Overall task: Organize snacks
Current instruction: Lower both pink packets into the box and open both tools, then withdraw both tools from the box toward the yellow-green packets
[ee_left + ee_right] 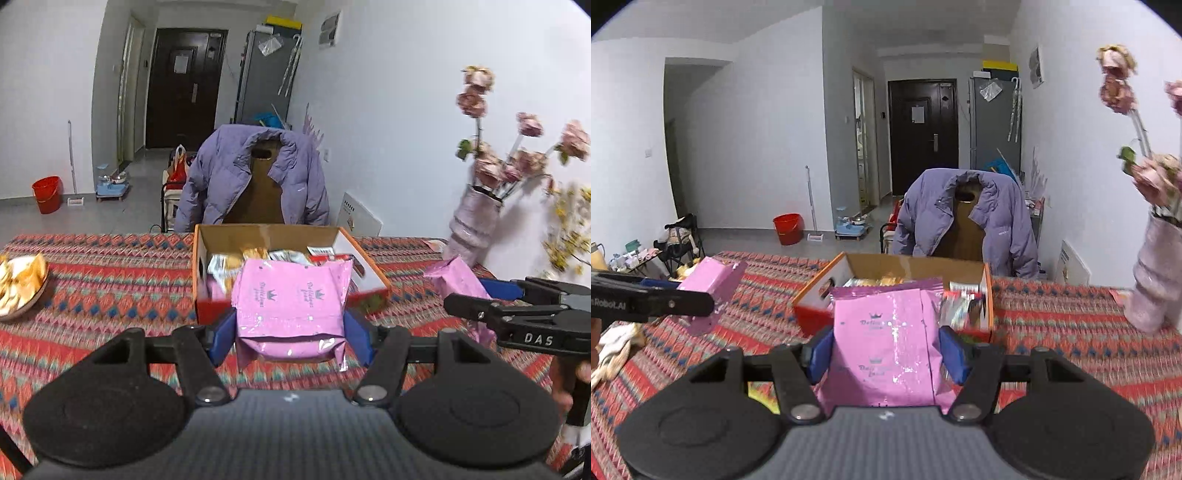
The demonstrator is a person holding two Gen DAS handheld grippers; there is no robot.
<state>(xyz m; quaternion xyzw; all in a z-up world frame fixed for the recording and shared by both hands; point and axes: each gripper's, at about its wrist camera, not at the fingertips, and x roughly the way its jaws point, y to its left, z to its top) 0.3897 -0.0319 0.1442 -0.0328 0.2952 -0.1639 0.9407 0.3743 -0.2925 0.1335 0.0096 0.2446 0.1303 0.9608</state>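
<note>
**Two pink packets in two grippers, above the table before the box**

I counted two pink snack packets, one to each gripper. The left gripper (290,334) was clamped on one pink packet (291,306), its blue pads (224,334) pressed against both sides. The right gripper (886,354) was clamped the same way on the second pink packet (886,347). Both packets hung in the air above the tablecloth, just in front of the one cardboard box (266,236).

That box, orange outside, stood open on the patterned tablecloth (110,280) and already contained several wrapped snacks (225,264); I could not count them exactly. In the left view, the right gripper showed at the right edge with its packet (456,277).

Farther out I saw one plate of chips (18,288) at the table's left edge, one pink vase of flowers (474,221) at its right, and one purple jacket (255,177) draped over a chair behind the box. One red bucket (47,194) stood on the floor beyond.
</note>
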